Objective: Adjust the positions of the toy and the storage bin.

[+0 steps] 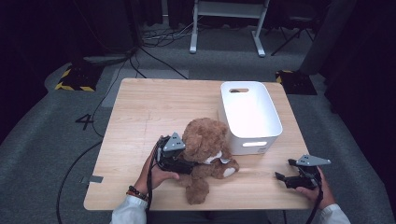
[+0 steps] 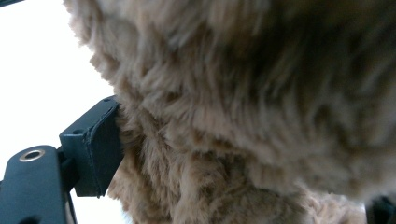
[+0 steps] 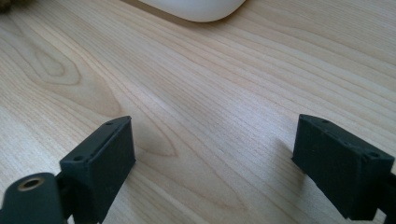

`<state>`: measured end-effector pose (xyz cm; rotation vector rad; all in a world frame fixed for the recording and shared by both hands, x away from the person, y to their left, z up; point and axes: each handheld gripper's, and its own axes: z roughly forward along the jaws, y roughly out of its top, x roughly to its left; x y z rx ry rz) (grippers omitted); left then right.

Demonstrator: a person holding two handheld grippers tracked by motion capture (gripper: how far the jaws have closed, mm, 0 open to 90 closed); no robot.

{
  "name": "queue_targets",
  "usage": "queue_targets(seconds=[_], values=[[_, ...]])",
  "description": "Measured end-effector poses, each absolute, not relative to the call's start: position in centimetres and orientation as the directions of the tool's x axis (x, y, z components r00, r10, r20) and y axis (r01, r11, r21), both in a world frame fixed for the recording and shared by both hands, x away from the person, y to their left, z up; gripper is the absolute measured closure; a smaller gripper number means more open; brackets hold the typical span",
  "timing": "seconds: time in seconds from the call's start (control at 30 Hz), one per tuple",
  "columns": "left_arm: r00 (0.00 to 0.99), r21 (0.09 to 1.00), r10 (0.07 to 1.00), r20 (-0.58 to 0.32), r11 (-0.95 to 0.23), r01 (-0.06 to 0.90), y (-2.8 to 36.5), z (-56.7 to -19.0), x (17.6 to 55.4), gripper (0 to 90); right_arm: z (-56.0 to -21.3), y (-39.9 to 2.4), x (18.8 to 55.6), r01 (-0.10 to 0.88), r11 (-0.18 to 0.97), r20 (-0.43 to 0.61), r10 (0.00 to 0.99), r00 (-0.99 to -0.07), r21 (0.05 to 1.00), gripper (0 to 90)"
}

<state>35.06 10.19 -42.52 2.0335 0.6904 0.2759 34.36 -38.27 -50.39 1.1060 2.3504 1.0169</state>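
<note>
The brown teddy bear (image 1: pixel 205 156) sat on the wooden worktop (image 1: pixel 140 121), near the middle of the near edge, with one leg pointing toward that edge. A white patch showed on its chest and on one paw.

The left tongs (image 1: pixel 187 164) were pressed into the bear's side from the left. In the left gripper view, one black jaw was sunk against the fur (image 2: pixel 243 116) at the left, and a small dark part at the lower right corner appeared to be the other jaw, so the tongs were clamped on the bear. The left hand (image 1: pixel 156 175) held the tool from the near edge; a beaded bracelet (image 1: pixel 137 192) sat at the wrist.

The right tongs (image 1: pixel 284 169) rested low over the worktop near the near right corner, well apart from the bear. Their jaws stood wide apart, with bare wood grain between them in the right gripper view.

A white plastic bin (image 1: pixel 250 116) with a slotted handle stood just beside the bear, on its right, toward the far right corner. Its rounded base (image 3: pixel 194 9) appeared beyond the right tongs. Nothing lay between the right tongs and the bin.

On the grey floor left of the worktop, a marked numeral "4" (image 1: pixel 85 121) could be read. Black-and-yellow striped pads (image 1: pixel 74 79) and loose cables (image 1: pixel 154 37) lay beyond the far edge.
</note>
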Motion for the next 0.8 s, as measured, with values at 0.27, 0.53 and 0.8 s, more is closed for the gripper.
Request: queue_targets(seconds=[0.27,0.53,0.8], values=[[0.811,0.834,0.581,-0.074,-0.409,0.369,9.0,-43.3,35.5,14.9,-50.4,-38.3,34.4,0.522,0.438,-0.010,0.773,-0.634,0.732,12.5],[0.815,0.819,0.578,-0.023,-0.457,0.347,8.5,-43.6,35.2,37.9,-50.4,-38.3,34.3,0.523,0.437,-0.011,0.774,-0.633,0.732,12.6],[0.817,0.806,0.575,0.050,-0.506,0.307,9.3,-43.5,34.7,56.4,-50.4,-38.3,34.3,0.518,0.439,-0.010,0.770,-0.638,0.734,14.9]])
